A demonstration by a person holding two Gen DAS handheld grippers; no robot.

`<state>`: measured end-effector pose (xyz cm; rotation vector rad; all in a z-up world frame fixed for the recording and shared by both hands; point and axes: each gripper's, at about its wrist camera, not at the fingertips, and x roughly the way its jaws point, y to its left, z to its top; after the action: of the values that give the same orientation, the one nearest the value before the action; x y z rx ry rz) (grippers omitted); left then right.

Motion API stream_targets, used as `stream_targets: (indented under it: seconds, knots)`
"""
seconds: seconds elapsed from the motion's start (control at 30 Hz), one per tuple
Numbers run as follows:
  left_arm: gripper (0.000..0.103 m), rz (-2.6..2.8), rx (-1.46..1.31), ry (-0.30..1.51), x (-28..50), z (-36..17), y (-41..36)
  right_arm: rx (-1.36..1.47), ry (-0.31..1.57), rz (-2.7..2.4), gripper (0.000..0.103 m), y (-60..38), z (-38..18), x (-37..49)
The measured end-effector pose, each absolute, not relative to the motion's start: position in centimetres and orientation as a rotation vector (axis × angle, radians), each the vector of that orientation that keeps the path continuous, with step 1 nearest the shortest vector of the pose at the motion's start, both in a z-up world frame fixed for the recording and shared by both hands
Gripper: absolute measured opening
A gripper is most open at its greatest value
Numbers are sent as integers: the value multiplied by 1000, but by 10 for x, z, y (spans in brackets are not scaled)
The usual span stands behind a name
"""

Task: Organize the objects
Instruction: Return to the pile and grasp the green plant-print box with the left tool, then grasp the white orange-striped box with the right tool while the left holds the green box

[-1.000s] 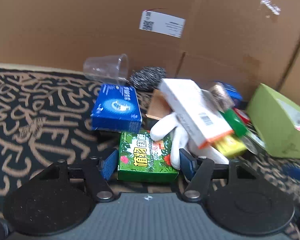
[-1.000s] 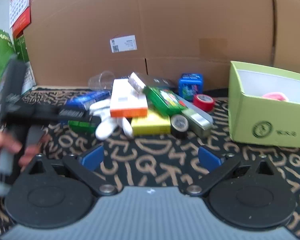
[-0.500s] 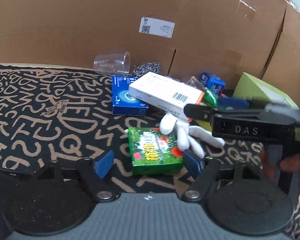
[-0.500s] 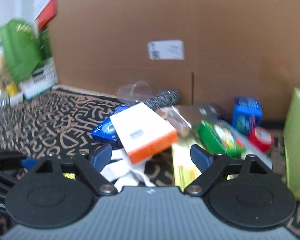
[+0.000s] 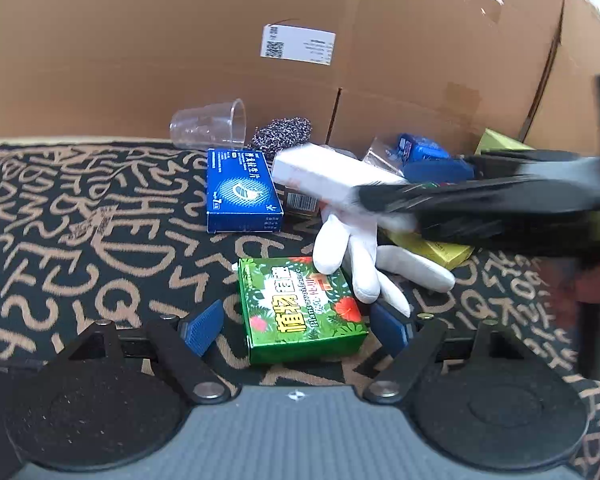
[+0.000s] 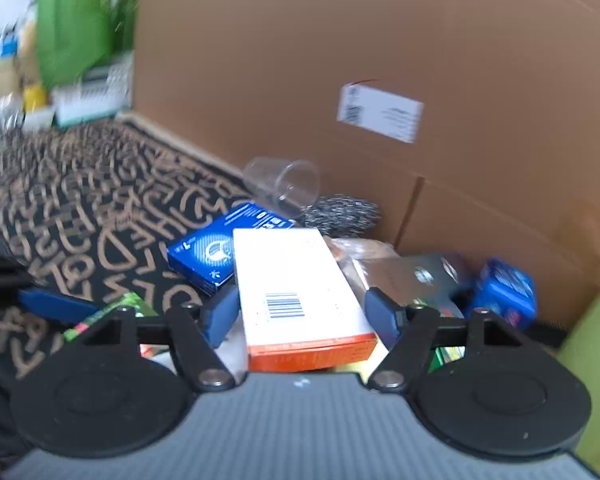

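Before you the leaf-print box (image 5: 300,312) lies on the patterned mat (image 5: 80,240), a glove (image 5: 364,256) draped over its far right corner. Behind it sits the mask box (image 5: 240,192), the cup (image 5: 208,124) and scourer (image 5: 282,134) farther back against the cardboard wall (image 5: 180,40); the long carton (image 6: 296,296) rests on the pile to the right

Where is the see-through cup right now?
The clear plastic cup lies on its side at the back of the patterned mat, against the cardboard wall, left of the steel scourer and behind the blue box.
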<state>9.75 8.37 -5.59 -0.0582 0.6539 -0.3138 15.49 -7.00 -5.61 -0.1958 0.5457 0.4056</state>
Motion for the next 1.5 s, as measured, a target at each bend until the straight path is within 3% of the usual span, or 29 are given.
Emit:
stream_targets:
  seconds: [0.03, 0.1, 0.2, 0.23, 0.27, 0.33, 0.43, 0.6, 0.63, 0.67, 0.73, 0.9, 0.97, 1.03, 1.13, 1.4, 1.5]
  knots:
    - [81, -320, -47, 652, 97, -56, 83, -147, 550, 417, 25, -78, -53, 145]
    - [73, -339, -34, 646, 95, -57, 82, -150, 561, 391, 25, -88, -51, 124]
    - [70, -368, -2, 634, 87, -59, 80, -213, 556, 387, 30, -94, -51, 104]
    - [70, -377, 8, 636, 84, -58, 79, -233, 543, 389, 44, -93, -49, 102]
    - [69, -392, 14, 641, 79, -57, 79, -251, 519, 387, 66, -91, -47, 102]
    - [69, -435, 19, 648, 69, -58, 81, -310, 469, 398, 89, -86, -46, 107]
    - [70, -476, 30, 653, 53, -60, 86, -420, 458, 444, 96, -78, -53, 130]
    - [71, -482, -2, 675, 47, -60, 90, -370, 613, 474, 94, -81, -74, 177]
    - [71, -477, -17, 678, 49, -59, 91, -297, 644, 483, 78, -88, -76, 177]
    - [72, -473, -37, 681, 50, -59, 92, -232, 657, 476, 75, -94, -75, 174]
    - [77, -475, -68, 684, 53, -59, 92, -171, 638, 429, 75, -104, -72, 152]
    - [79, -456, -81, 680, 62, -61, 84, -68, 602, 279, 70, -130, -69, 70]
    - [77, -443, -60, 669, 63, -61, 77, -42, 672, 173, 70, -143, -73, 43]
    - [65, -464, -23, 668, 61, -62, 69, -43, 710, 142, 68, -150, -80, 16]
    - [65, -573, 19, 679, 52, -60, 55, -21, 744, 165, 67, -156, -85, -15]
    - [74, -573, 122, 680, 36, -62, 24, -10, 683, 165, 69, -152, -76, -6]
    - [70, -580, 132, 682, 39, -62, 21, -59, 678, 155, 70, -146, -81, 0]
